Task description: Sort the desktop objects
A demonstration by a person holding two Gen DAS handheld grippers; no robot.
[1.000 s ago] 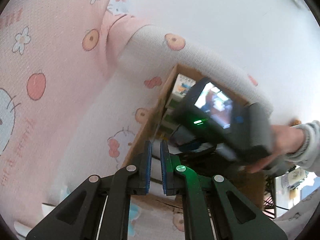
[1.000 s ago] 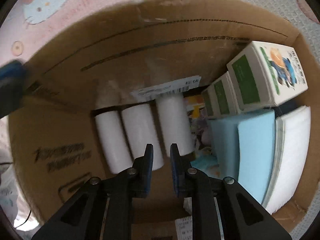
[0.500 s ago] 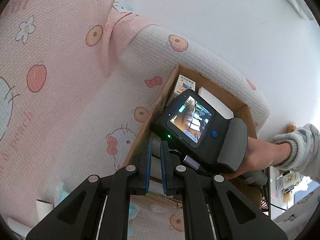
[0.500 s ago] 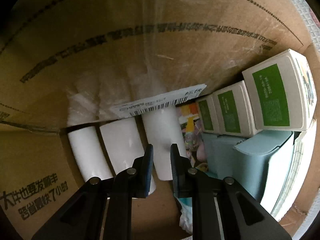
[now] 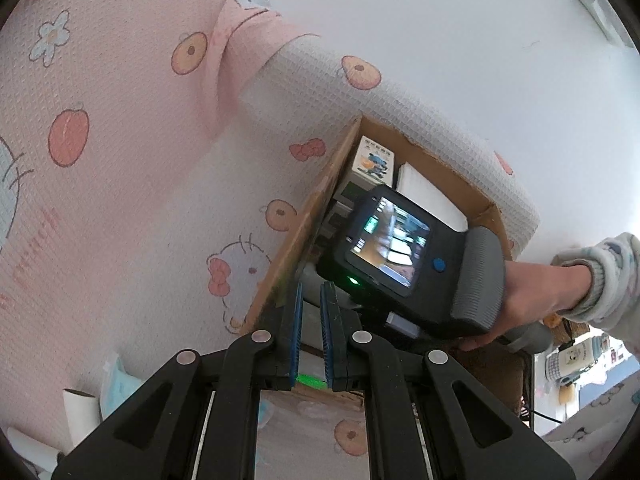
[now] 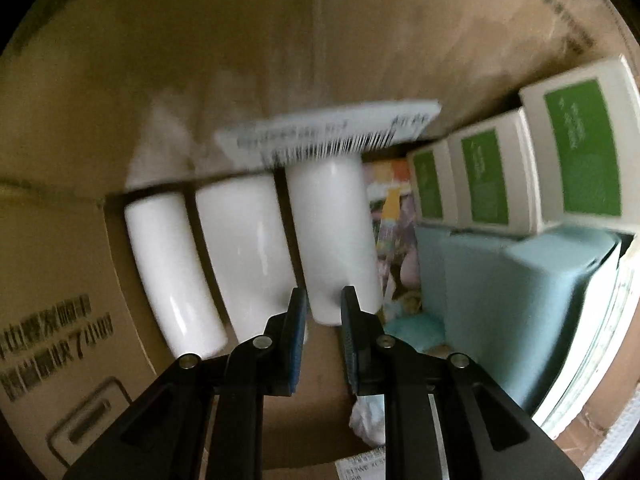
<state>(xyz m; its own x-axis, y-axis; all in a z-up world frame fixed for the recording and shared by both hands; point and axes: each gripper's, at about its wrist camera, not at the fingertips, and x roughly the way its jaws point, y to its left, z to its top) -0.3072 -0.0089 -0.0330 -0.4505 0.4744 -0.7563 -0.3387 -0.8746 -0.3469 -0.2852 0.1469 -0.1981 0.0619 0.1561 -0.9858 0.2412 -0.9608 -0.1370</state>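
Observation:
An open cardboard box (image 5: 320,196) stands on a pink cartoon-print cloth (image 5: 120,160). Inside it three white cylinders (image 6: 244,248) lie side by side, with green-labelled white cartons (image 6: 584,148) and a light blue pack (image 6: 520,300) to their right. My right gripper (image 6: 323,294) points down into the box, shut with nothing between its pads, its tips at the near end of the rightmost cylinder (image 6: 332,236). My left gripper (image 5: 313,286) hovers at the box's near corner, shut and empty. A hand (image 5: 532,292) holds the right gripper's grey handle (image 5: 476,276) above the box.
A barcode label (image 6: 332,132) hangs from the box's inner wall (image 6: 280,60) above the cylinders. A colourful leaflet (image 6: 390,216) and crumpled white paper (image 6: 368,420) lie on the box floor. On the cloth at lower left are a white tube (image 5: 80,416) and a pale blue packet (image 5: 120,388).
My right gripper has sunk deeper into the box, and the cylinders and cartons now look nearer. In the left wrist view its body has dropped toward the box. The left gripper has stayed put.

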